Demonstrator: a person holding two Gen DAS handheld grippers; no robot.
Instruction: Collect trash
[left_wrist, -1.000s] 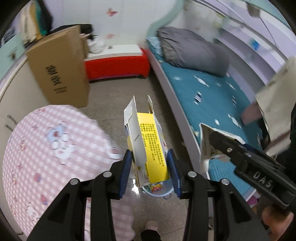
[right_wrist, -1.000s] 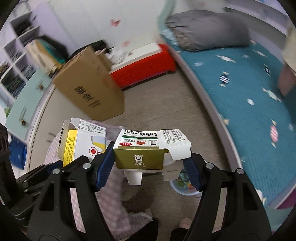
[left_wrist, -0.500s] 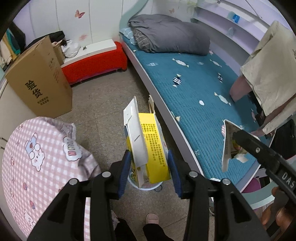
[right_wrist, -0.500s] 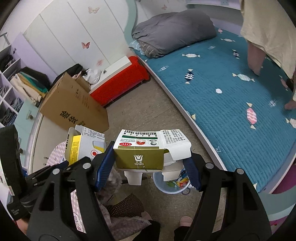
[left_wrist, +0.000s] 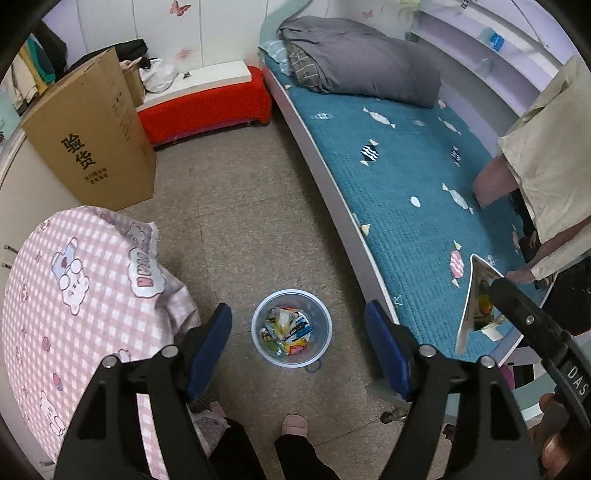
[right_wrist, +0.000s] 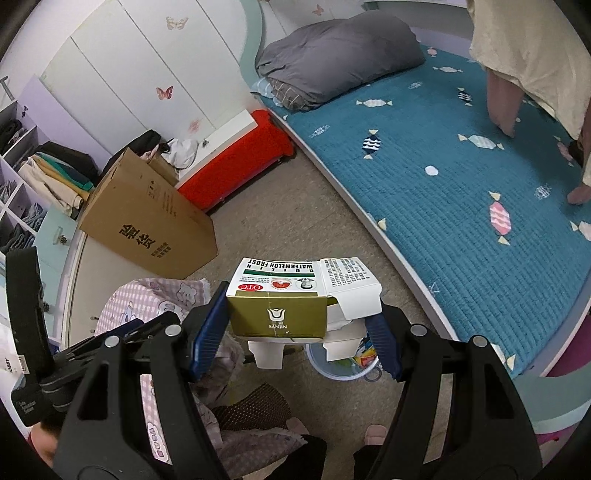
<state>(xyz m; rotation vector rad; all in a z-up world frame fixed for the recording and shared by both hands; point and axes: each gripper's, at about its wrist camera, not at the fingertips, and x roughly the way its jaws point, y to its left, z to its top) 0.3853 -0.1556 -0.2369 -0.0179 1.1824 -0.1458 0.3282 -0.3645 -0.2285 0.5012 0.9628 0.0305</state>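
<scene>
While left tongs have just been opening, empty over bin, right tongs grip medicine box; centre over bin before release.

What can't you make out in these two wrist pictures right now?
- Trash bin, right wrist view: mostly hidden behind the held carton.
- Bin contents, left wrist view: too small to tell items apart.
- Carton, left wrist view: seen edge-on, partly behind the right gripper's finger.

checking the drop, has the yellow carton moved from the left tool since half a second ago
Yes. The left tool has just been opening and nothing is between its pads; a yellow piece now lies below in the bin on the floor.
</scene>
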